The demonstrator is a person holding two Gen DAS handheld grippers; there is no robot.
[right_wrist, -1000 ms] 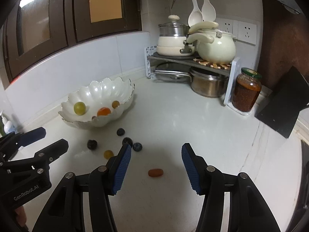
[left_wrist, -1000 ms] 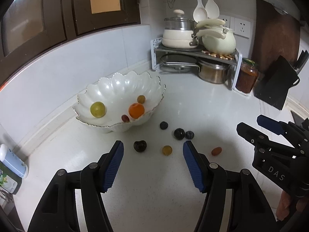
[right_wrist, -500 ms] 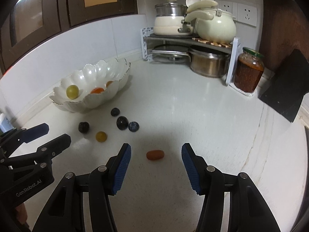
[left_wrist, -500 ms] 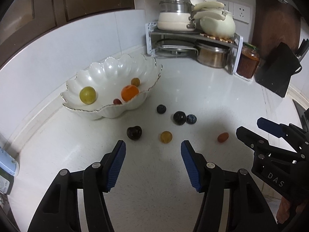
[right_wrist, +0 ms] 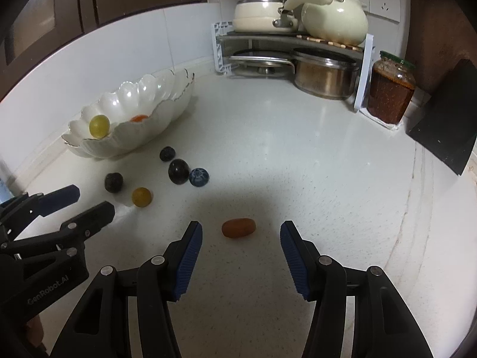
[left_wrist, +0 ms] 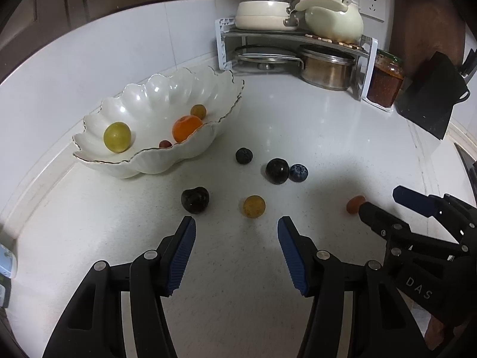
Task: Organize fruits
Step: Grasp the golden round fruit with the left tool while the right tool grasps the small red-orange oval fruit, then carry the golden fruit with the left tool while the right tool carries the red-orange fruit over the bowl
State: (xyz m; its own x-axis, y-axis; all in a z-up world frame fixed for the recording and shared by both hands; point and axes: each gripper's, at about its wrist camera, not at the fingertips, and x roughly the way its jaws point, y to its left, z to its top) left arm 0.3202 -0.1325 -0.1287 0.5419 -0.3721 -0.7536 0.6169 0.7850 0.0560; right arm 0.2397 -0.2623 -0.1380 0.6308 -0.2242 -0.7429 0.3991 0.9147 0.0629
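Observation:
A white scalloped bowl (left_wrist: pixel 155 164) (right_wrist: pixel 134 140) holds a green grape (left_wrist: pixel 117 137), an orange (left_wrist: pixel 186 123) and two small fruits. On the counter lie a dark cherry (left_wrist: pixel 195 200), an amber fruit (left_wrist: pixel 254 206), a dark grape (left_wrist: pixel 277 171), two blueberries (left_wrist: pixel 244 155) (left_wrist: pixel 298 173) and an oblong red fruit (right_wrist: pixel 238 228). My left gripper (left_wrist: pixel 237 223) hovers just short of the amber fruit, its jaws closing with nothing between them. My right gripper (right_wrist: pixel 241 226) is open, and the red fruit lies between its fingertips, untouched by the pads.
A corner rack (left_wrist: pixel 295 35) with pots stands at the back, a jar of red paste (left_wrist: pixel 386 80) and a black board (left_wrist: pixel 432 95) to its right. A bottle (left_wrist: pixel 6 264) sits at the left edge. The wall runs close behind the bowl.
Both grippers have sunk toward the counter, so the fruits look larger and nearer. The left jaws have narrowed a little. The red fruit now lies between the right fingertips.

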